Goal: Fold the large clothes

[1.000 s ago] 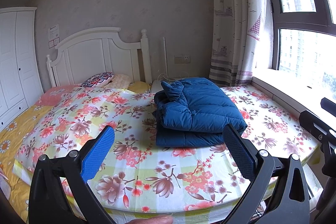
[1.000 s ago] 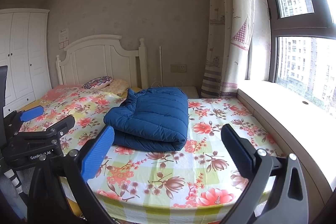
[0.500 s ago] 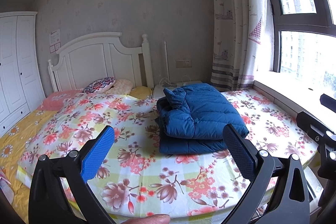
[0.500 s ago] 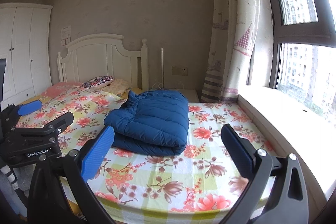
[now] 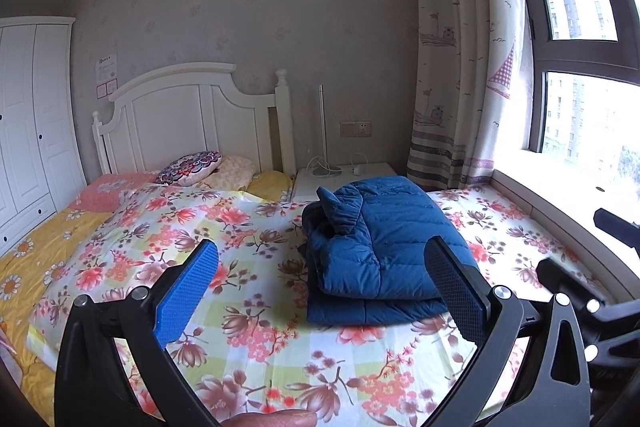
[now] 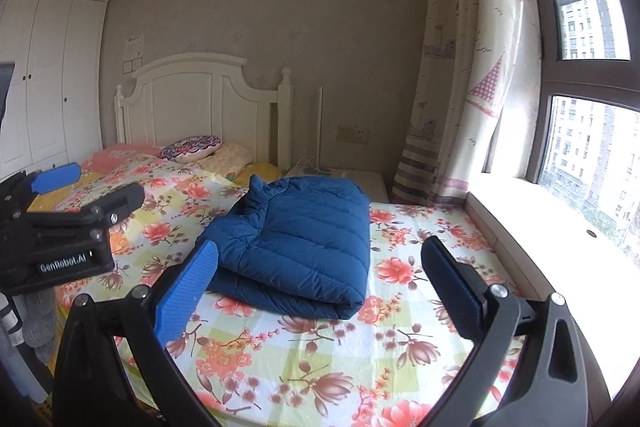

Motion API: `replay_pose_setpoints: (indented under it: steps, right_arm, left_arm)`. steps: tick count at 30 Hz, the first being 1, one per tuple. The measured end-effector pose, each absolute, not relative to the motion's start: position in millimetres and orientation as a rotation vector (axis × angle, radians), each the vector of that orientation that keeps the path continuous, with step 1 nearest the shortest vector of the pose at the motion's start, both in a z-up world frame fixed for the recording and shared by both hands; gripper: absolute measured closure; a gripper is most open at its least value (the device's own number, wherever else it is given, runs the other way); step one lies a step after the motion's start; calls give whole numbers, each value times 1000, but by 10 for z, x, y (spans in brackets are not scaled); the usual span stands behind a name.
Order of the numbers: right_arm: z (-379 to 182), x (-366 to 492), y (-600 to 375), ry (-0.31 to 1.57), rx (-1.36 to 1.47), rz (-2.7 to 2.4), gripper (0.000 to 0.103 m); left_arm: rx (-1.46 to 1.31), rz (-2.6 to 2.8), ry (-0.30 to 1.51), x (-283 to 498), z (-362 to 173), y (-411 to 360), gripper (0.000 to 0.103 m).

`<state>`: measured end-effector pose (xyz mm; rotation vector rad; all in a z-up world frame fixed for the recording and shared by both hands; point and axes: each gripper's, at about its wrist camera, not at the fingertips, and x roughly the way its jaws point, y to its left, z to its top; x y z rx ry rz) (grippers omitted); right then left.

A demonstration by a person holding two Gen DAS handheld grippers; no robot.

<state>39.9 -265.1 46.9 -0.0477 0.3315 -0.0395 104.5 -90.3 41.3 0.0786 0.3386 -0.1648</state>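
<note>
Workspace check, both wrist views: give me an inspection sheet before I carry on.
Surface: floral bedsheet, fairly smooth.
Job's things: blue puffer jacket, folded into a compact bundle, lying on the sheet toward the window side.
Clutter: patterned cushion and pillows at the headboard.
Grippers: left gripper and right gripper both open, empty, held clear of the jacket.
Cables: white cord on the nightstand.
Surroundings: curtain, window, white wardrobe.
</note>
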Motion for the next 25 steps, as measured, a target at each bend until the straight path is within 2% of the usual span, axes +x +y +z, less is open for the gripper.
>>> replay_pose_setpoints:
  steps: [19, 22, 25]
  right_arm:
    - [-92, 1468, -3020, 524, 34, 20, 2]
    - [-98, 1587, -3199, 544, 26, 49, 3]
    - [34, 1709, -3782, 548, 19, -61, 3]
  left_arm:
    - [140, -277, 499, 2093, -223, -1236, 4]
    - [185, -215, 537, 2384, -232, -975, 4]
    - [181, -11, 586, 3045, -107, -201, 4]
